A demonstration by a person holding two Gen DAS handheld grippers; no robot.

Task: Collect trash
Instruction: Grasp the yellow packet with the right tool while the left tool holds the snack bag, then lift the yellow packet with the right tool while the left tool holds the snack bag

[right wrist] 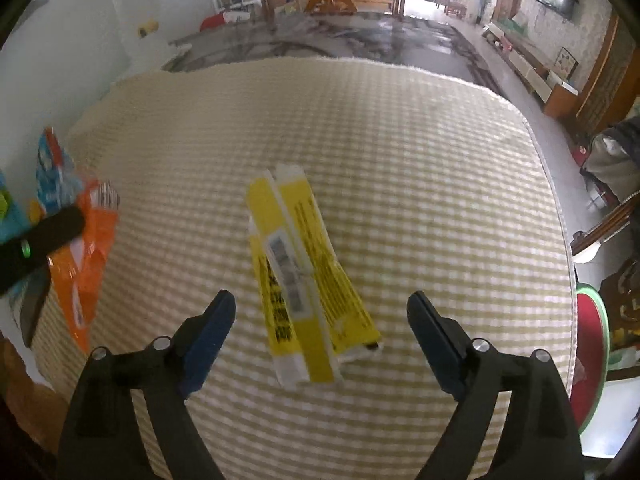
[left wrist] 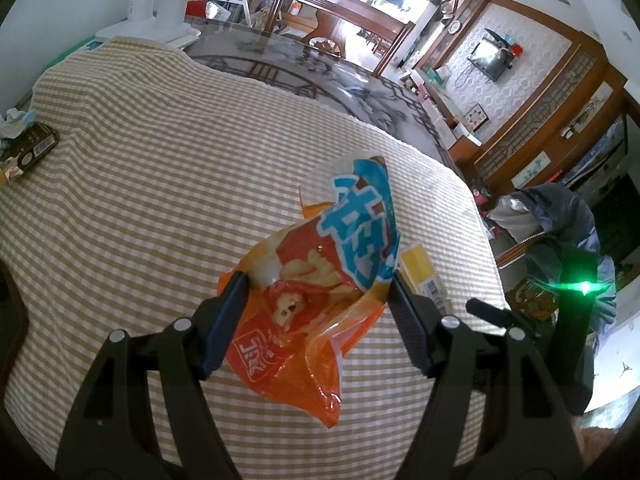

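On the beige-and-white checked tablecloth (left wrist: 160, 184) lie two pieces of trash: one crumpled orange-and-blue plastic snack bag (left wrist: 316, 280) and one flattened yellow paper packet (right wrist: 304, 280), the packet just right of the bag. The left gripper (left wrist: 316, 284) has its jaws spread wide around the bag, its fingertips (left wrist: 236, 288) at the bag's edges without clamping. The right gripper (right wrist: 320, 304) hangs released, jaws wide on either side of the packet, apart from it.
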